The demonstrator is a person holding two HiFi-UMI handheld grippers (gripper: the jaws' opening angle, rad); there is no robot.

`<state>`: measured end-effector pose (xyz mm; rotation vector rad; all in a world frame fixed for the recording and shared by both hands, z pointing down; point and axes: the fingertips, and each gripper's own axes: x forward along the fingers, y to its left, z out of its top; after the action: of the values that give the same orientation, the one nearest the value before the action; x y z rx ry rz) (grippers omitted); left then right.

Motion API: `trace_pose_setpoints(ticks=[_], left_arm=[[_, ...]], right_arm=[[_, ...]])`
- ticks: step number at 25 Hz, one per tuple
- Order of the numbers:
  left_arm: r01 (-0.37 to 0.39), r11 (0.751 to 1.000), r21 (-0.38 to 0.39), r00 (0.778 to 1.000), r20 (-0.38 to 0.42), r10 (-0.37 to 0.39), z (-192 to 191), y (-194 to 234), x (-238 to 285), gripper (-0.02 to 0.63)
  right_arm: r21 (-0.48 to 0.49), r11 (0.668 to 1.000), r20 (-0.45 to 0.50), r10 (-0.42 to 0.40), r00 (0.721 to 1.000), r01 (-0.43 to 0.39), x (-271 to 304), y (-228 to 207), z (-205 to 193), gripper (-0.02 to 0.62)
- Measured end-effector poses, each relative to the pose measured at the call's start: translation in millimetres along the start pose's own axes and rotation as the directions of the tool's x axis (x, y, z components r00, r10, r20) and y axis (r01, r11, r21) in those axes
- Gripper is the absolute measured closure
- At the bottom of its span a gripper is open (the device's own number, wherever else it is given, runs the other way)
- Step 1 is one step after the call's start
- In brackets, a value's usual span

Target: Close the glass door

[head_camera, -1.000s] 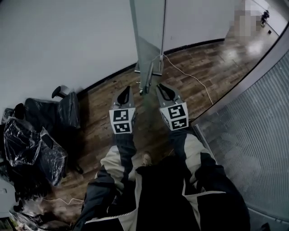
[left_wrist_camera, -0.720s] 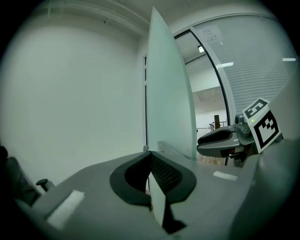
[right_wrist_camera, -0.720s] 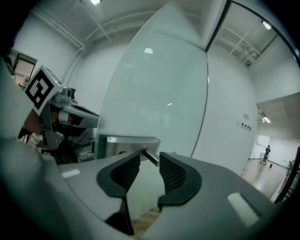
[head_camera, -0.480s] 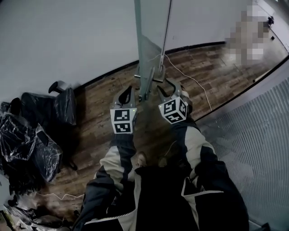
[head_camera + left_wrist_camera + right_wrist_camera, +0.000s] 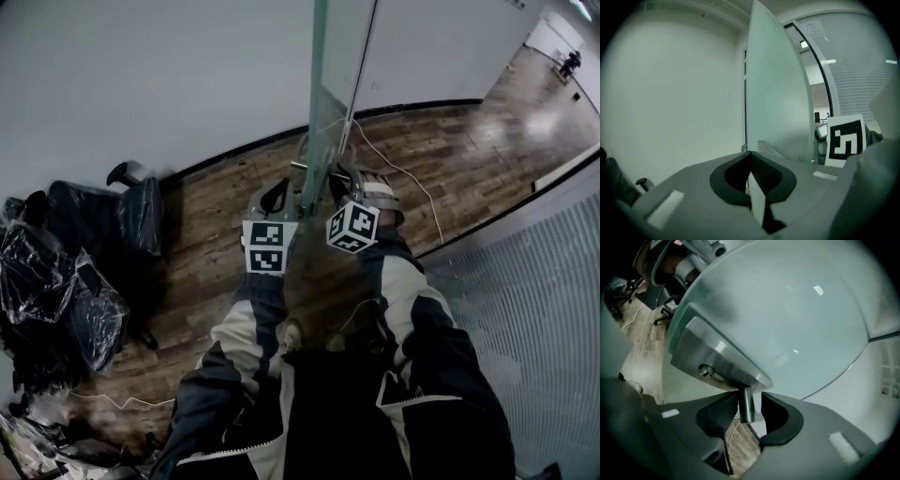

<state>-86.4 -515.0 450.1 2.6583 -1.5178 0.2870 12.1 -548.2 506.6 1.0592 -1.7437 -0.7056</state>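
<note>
Right gripper point(image 5: 343, 180) has rolled and reached the door point(image 5: 336, 75), edge-on ahead in head view; left gripper view: left gripper point(image 5: 750, 157) pressed together, empty; right gripper view: jaws closing around the handle point(image 5: 746, 406), not yet pinching, so pulling early could slip off.

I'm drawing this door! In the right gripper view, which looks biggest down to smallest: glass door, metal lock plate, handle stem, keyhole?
1. glass door
2. metal lock plate
3. handle stem, nearest the camera, so it may look bigger than it really is
4. keyhole
</note>
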Motion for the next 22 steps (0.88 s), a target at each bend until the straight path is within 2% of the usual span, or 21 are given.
trace_pose_setpoints(ticks=[2, 4, 14, 22], left_arm=[[0.004, 1.0, 0.0, 1.0, 0.0, -0.004, 1, -1, 1, 0.604], [0.008, 1.0, 0.006, 1.0, 0.0, -0.008, 1, -1, 1, 0.604], [0.019, 1.0, 0.016, 1.0, 0.0, -0.019, 6, 1, 8, 0.604], [0.067, 0.997, 0.027, 0.998, 0.005, -0.067, 9, -26, 17, 0.604]], right_arm=[[-0.049, 0.999, -0.014, -0.007, 1.0, 0.006, 4, 5, 0, 0.47], [-0.07, 0.997, -0.017, -0.019, 1.0, 0.018, 5, 7, 0, 0.481], [-0.026, 1.0, 0.005, -0.016, 1.0, 0.016, 3, 2, -8, 0.477], [0.016, 1.0, -0.025, -0.018, 1.0, 0.018, -14, -5, -43, 0.468]])
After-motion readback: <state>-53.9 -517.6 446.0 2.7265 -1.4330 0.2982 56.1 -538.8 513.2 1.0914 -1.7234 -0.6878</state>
